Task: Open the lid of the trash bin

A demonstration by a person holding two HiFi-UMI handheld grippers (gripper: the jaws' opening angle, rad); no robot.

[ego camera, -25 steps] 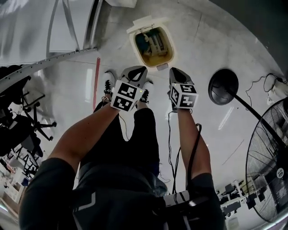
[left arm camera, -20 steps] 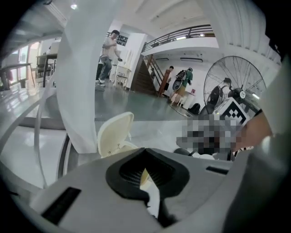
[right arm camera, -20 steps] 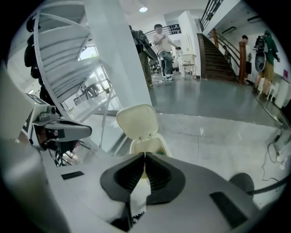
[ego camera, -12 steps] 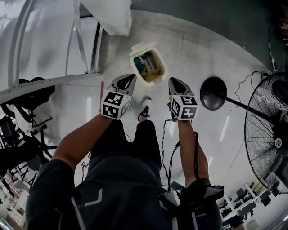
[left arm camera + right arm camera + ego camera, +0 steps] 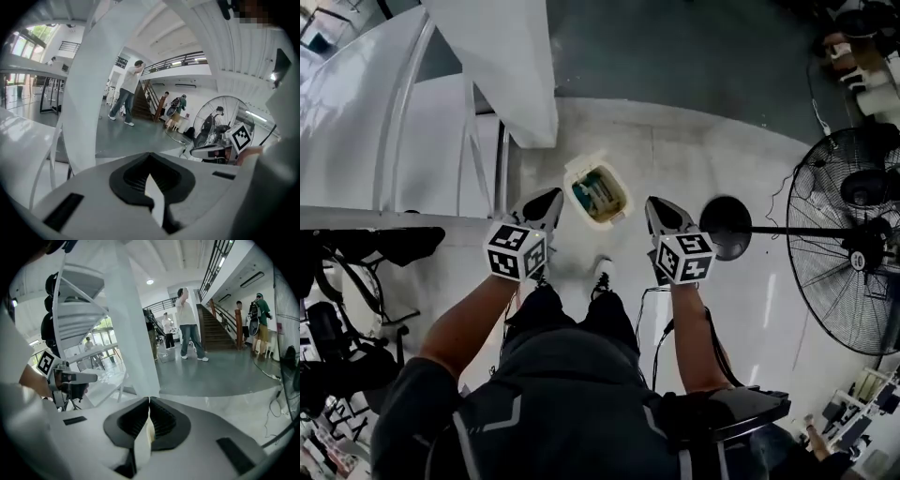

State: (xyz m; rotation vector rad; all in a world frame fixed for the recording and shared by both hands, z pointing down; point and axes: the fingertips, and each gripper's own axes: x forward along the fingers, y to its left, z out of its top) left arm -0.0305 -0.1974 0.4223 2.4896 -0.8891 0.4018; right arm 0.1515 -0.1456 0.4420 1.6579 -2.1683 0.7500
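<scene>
Over the last second the left gripper [image 5: 549,199], jaws pressed together on nothing, has drawn back from the floor. Between the 2 grippers, the trash bin [image 5: 626,199] on the floor looks smaller in the head view. Its lid [image 5: 580,166] is already flipped back and the contents show, so the task looks finished. The right gripper [image 5: 654,208] is likewise closed and empty. No writing is readable; the cubes carry only square markers.

Both bare forearms reach out ahead, side by side and apart: left forearm [image 5: 467,323], right forearm [image 5: 694,333], with dark short sleeves [image 5: 412,394] above them. The white-and-grey two-jaw left gripper [image 5: 551,199], carrying its black-and-white marker cube [image 5: 516,251], points forward. In the left gripper view its dark ribbed jaws meet at the tips with nothing between them. The matching right gripper [image 5: 652,202] sits about level with it, jaws likewise pressed together and empty.
</scene>
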